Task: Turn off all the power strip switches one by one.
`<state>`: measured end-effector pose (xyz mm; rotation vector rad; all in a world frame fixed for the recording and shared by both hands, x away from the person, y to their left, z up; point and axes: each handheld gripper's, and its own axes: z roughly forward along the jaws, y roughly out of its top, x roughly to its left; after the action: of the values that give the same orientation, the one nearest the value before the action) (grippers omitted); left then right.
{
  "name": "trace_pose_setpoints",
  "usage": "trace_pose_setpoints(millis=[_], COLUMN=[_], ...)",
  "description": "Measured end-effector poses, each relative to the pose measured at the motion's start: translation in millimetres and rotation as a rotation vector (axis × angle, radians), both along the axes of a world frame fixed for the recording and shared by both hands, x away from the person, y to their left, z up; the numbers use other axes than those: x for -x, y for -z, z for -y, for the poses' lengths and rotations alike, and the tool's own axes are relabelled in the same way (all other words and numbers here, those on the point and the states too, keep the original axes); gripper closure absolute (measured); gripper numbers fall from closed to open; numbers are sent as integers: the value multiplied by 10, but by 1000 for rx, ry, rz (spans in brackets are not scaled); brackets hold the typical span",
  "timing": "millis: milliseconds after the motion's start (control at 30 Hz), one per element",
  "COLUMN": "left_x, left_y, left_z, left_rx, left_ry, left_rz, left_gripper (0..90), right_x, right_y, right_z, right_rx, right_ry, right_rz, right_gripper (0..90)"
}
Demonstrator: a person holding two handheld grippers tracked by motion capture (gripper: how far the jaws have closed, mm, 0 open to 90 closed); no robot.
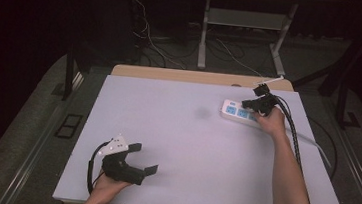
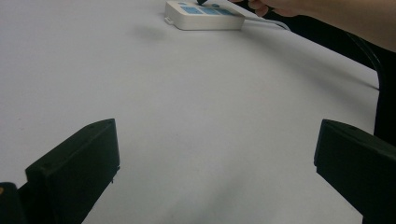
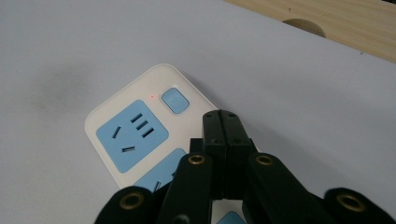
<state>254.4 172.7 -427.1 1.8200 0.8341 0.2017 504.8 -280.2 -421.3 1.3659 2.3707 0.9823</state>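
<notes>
a white power strip (image 1: 239, 112) with blue socket faces lies on the far right part of the white table (image 1: 199, 149), and its white cord (image 1: 315, 143) runs off toward the right edge. in the right gripper view a small red light (image 3: 152, 96) glows beside the blue push button (image 3: 175, 100) at the end of the strip. the right gripper (image 1: 250, 104) is over the strip, held by the person's right hand (image 1: 271, 121); its two black jaws are pressed flat together with nothing between them, and their tips are just above the strip, close to the button. i cannot tell if they touch it. the left gripper (image 1: 146, 160) rests low at the near left of the table in the left hand (image 1: 106, 184), well apart from the strip. its jaws stand wide apart and hold nothing. a pale wooden board (image 1: 196, 77) shows along the far edge.
</notes>
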Motion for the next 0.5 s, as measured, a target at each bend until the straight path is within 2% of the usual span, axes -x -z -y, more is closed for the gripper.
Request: trace_pose_setpoints(millis=[133,233,300,400,433,500], left_x=[1,-2,-6,3,7,10], left_y=[-1,0,2,-1,0,-1], left_z=[-3,-6,-6,-7,-5,-3], left_rx=[0,1,3,2,4,3], left_ry=[-1,-4,-5,-2,-3,-3], left_rz=[1,1,0,1,1,2], left_gripper=[0,0,0,0,0,0], right_x=[6,-5,-9,3,3,21], right_y=[11,11,4,-8,-3,-1], right_z=[14,28,17,46,66,46], right_rx=[-19,-39,-34,0,-20,0], right_ry=[8,22,31,43,41,36], right_rz=[-4,-25,-33,-42,-50,-31], right_gripper=[900,900,900,900,900,900])
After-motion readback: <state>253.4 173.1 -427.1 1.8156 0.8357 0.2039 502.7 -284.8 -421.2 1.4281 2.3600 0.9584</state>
